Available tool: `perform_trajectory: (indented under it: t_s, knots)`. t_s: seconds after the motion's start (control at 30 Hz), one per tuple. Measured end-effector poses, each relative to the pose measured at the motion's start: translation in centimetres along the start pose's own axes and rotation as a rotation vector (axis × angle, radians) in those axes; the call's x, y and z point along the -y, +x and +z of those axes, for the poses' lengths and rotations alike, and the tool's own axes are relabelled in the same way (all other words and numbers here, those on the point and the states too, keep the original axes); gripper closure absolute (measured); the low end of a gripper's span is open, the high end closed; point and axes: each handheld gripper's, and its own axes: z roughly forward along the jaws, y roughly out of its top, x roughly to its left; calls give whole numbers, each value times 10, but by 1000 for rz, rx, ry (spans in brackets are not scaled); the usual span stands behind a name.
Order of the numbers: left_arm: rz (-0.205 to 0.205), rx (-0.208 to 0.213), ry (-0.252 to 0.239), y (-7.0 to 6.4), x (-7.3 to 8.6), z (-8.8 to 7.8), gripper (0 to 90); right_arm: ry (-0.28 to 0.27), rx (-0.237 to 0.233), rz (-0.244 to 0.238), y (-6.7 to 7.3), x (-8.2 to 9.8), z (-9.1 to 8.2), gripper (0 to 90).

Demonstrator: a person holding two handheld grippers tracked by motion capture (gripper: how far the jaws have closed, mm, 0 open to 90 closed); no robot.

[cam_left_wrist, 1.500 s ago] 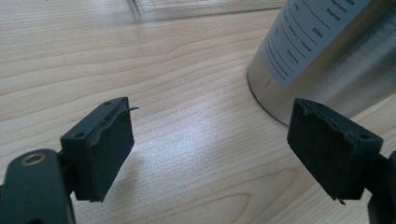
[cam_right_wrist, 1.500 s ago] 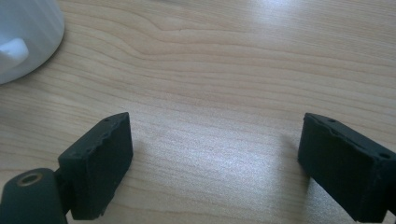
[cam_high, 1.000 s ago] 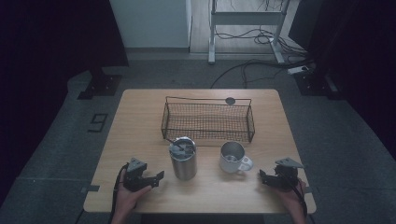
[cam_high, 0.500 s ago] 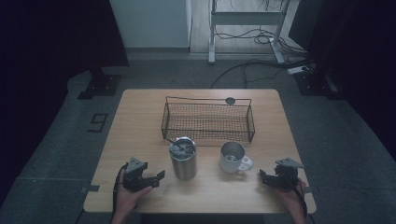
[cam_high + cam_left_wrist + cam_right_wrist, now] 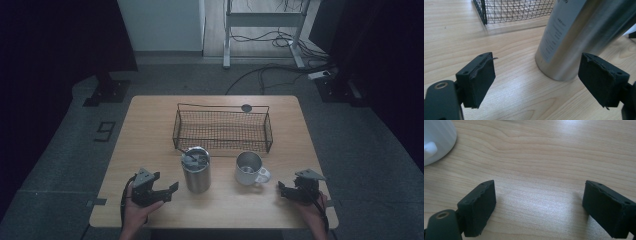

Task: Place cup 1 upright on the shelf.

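Note:
A tall steel tumbler (image 5: 196, 170) stands near the front middle of the wooden table (image 5: 150, 125), with something dark lying across its open top. In the left gripper view the tumbler (image 5: 576, 37) rises just beyond the jaws, toward the right one. My left gripper (image 5: 167, 191) sits open to its left, jaws wide apart and nothing between them. A white mug (image 5: 250, 169) stands right of the tumbler, handle toward the right. Its side (image 5: 436, 140) shows at the upper left of the right gripper view. My right gripper (image 5: 282, 191) rests open near the table's front right corner.
A black wire basket (image 5: 222, 129) stands behind the tumbler and mug, and its corner (image 5: 499, 11) shows in the left gripper view. A small dark round thing (image 5: 246, 107) lies behind the basket. Cables (image 5: 260, 75) run over the floor beyond the table.

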Motion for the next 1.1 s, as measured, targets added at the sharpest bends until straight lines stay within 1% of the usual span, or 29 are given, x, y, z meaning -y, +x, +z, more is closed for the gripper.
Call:
perform_trajectory:
  t_s: [0.2, 0.47, 0.57, 0.67, 0.8, 1.0, 1.1]
  knots:
    - [11, 29, -13, -5, -3, -1, 120, 1, 5, 4, 0, 0, 0, 116]
    - [25, 49, -27, -10, -6, -3, 111, -1, 7, 7, 0, 0, 0, 120]
    - [28, 55, -24, -12, -7, -1, 105, -2, 8, 8, 0, 0, 0, 121]
    - [38, 71, -16, -15, -8, 2, 82, -3, 10, 11, 0, 0, 0, 123]
    - [46, 79, -11, -19, -11, 5, 63, -3, 10, 11, 0, 0, 0, 123]
    - [54, 87, -14, -23, -15, 10, 50, -3, 11, 13, 0, 0, 0, 123]
    - [63, 99, -10, -26, -17, 13, 49, -3, 12, 14, 0, 0, 0, 123]
